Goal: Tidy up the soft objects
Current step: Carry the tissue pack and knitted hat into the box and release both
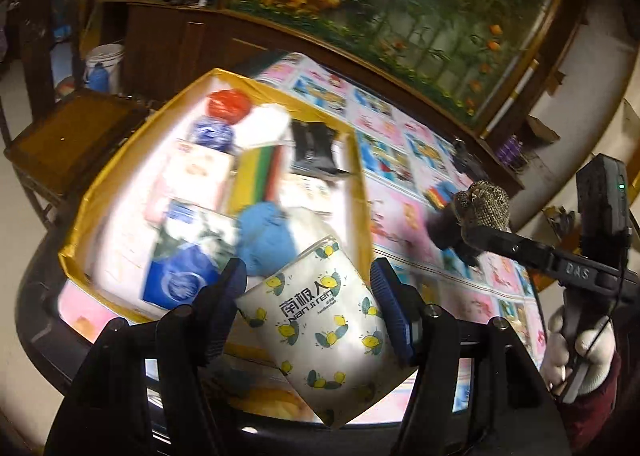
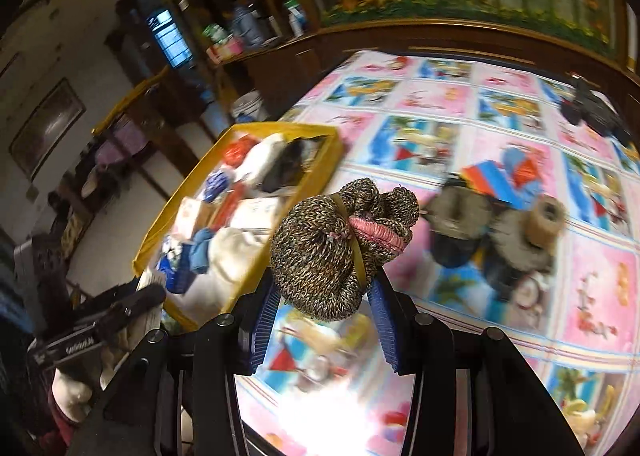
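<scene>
My left gripper (image 1: 308, 296) is shut on a white tissue pack with a lemon print (image 1: 320, 328), held over the near corner of a yellow box (image 1: 80, 215). The box holds several soft items: a blue cloth (image 1: 264, 232), a red ball (image 1: 228, 103), striped sponges (image 1: 260, 171) and paper packs. My right gripper (image 2: 324, 316) is shut on a brown knitted bundle (image 2: 332, 252) with a pink cuff and a rubber band. It hangs over the tablecloth, just right of the yellow box (image 2: 180, 191). That bundle (image 1: 484, 203) also shows in the left wrist view, right of the box.
A pink-and-blue picture tablecloth (image 2: 500, 127) covers the round table. A heap of dark and grey soft things with a twine spool (image 2: 544, 219) lies to the right. A dark item (image 2: 592, 107) sits at the far edge. A wooden chair (image 1: 68, 135) stands left of the table.
</scene>
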Demonstrator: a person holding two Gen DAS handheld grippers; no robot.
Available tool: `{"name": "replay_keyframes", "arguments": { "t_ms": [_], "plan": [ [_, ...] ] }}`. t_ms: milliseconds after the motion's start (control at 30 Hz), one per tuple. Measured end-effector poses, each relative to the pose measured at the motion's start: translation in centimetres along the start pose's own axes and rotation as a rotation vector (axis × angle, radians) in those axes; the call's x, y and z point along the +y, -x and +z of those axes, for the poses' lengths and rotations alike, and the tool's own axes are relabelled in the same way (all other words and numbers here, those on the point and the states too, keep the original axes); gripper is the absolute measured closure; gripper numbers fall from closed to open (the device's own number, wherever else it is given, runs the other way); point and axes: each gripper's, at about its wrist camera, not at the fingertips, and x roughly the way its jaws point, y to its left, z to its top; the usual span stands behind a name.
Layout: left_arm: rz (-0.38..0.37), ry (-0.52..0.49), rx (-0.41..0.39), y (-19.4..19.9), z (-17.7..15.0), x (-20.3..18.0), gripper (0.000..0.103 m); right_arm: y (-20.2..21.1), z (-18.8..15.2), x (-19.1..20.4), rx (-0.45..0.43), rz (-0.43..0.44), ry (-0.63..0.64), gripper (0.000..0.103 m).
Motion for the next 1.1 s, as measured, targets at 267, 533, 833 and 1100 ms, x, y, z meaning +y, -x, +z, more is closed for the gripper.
{"name": "replay_keyframes", "arguments": {
  "t_ms": [267,533,833,1100],
  "plan": [
    [0.080,-0.017,0.048,-3.9,0.6,2.2,0.039,-7.7,3.2,5.4,0.120,0.004,0.098,0.059],
    [0.071,-0.062,0.035,-4.7,0.2,1.2,0.027,-14.9,6.7,7.9,0.223,-0.074,0.130,0.059],
    [-0.005,-0.014,0.032,-2.4,-0.3,1.7,0.024,-18.6,7.9,9.4,0.248,-0.176,0.216,0.056],
    [0.032,-0.021,-0.014,-0.3,-0.7,0.9,0.024,-15.0,6.8,9.5,0.160,-0.108,0.175,0.027]
  ]
}}
